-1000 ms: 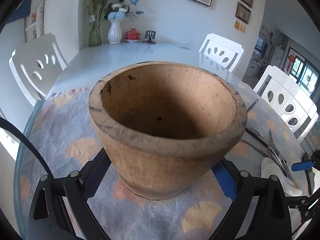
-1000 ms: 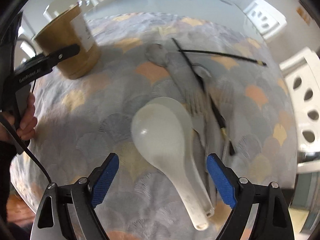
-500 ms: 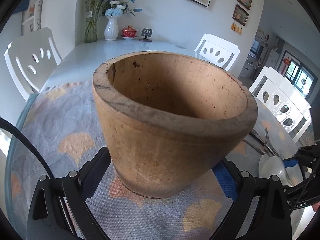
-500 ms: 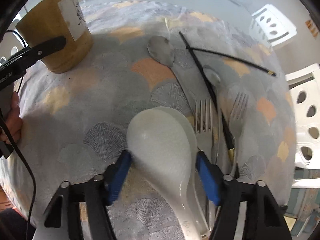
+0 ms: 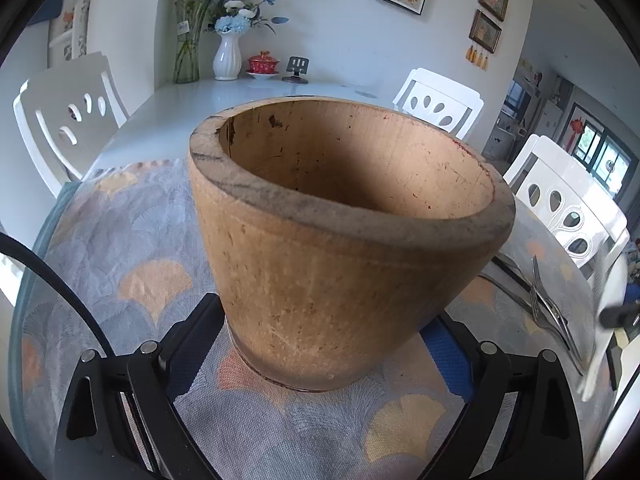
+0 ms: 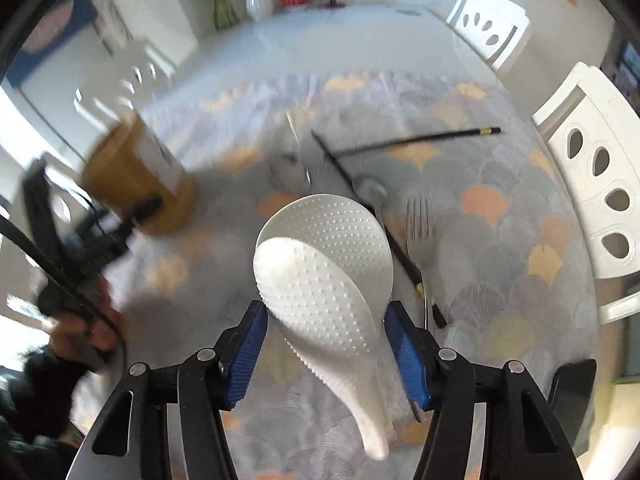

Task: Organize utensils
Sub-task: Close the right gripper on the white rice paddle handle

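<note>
Right gripper (image 6: 326, 354) is clamped on two nested white dimpled plastic rice paddles (image 6: 320, 280), blue pads pressing on both edges of the blades. The jaws have just been closing onto them. The paddles sit centre frame in the right wrist view, clear of the cloth, handles hanging down toward the lower edge — gripped across the wide part, likely so both come up as one stack.

Left gripper (image 5: 322, 338) straddles the base of the round tan wooden utensil holder (image 5: 344, 220), centre of the left wrist view. Blue pads sit at both sides of the base, but contact is hidden behind the holder wall — I can't tell whether it's gripping or just bracketing. My read: it's there to steady the holder for incoming drops. The holder looks empty inside.

Still on the grey and orange fan-patterned tablecloth (image 6: 500, 240), right of centre in the right wrist view: two black chopsticks (image 6: 408, 142) crossed, metal forks (image 6: 416, 220), and metal spoons (image 6: 286, 168) — blurred.

The holder appears at the left of that view, well apart from the paddles, so the next move is a carry across to the left, then handles-down into the opening. Risk: the inner paddle slipping out of the stack.
</note>
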Tool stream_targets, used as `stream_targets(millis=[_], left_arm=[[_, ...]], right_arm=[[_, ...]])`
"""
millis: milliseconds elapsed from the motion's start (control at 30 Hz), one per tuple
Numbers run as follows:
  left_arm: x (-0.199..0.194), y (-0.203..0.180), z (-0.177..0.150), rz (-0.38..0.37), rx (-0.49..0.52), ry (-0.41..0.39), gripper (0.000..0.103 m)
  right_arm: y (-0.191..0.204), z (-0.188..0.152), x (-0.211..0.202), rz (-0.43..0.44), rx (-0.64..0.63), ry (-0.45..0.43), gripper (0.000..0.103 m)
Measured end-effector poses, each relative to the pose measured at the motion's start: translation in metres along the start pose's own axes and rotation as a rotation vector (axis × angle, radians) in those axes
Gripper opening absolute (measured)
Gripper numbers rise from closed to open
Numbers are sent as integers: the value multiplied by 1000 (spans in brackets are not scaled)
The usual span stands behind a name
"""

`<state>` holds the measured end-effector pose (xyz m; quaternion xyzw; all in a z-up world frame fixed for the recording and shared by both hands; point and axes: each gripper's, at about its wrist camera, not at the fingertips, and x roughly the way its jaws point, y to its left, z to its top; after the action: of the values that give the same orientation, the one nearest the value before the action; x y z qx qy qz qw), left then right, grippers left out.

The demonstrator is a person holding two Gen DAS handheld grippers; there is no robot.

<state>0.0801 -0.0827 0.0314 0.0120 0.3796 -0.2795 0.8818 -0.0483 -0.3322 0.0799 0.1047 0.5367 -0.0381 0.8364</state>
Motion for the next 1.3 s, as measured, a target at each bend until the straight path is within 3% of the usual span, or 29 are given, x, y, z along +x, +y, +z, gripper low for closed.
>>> stream_targets(millis=[33,100,267,400,500,733,933,1067,1233,1267,1300], left_arm=[[0,0,0,1,1,0,95],[0,0,1,8,7,0,96],[1,0,1,9,9,0,96],[1,1,1,10,9,0,96],[1,1,1,9,8,0,96],[1,1,1,9,8,0,96],[1,0,1,10,8,0,96],[1,0,0,10,9,0,96],[1,1,1,10,8,0,96],[1,0,0,9,8,0,96],[1,0,0,10,8,3,96]], right_arm=[[-2,4,-7,29,16,-16,58],[-3,13,-19,79,38,-39,40],[-7,26,-11,59,38,-32,40],[-6,22,21,37,4,69,42],[10,18,49,-10,-68,133,61],[70,19,78,-99,-384,148,61],[88,12,92,-132,-699,243,62],[78,18,100,-137,-723,273,65],[78,26,115,-75,-695,283,67],[77,27,115,-62,-683,278,65],[76,28,113,-43,-666,271,56]])
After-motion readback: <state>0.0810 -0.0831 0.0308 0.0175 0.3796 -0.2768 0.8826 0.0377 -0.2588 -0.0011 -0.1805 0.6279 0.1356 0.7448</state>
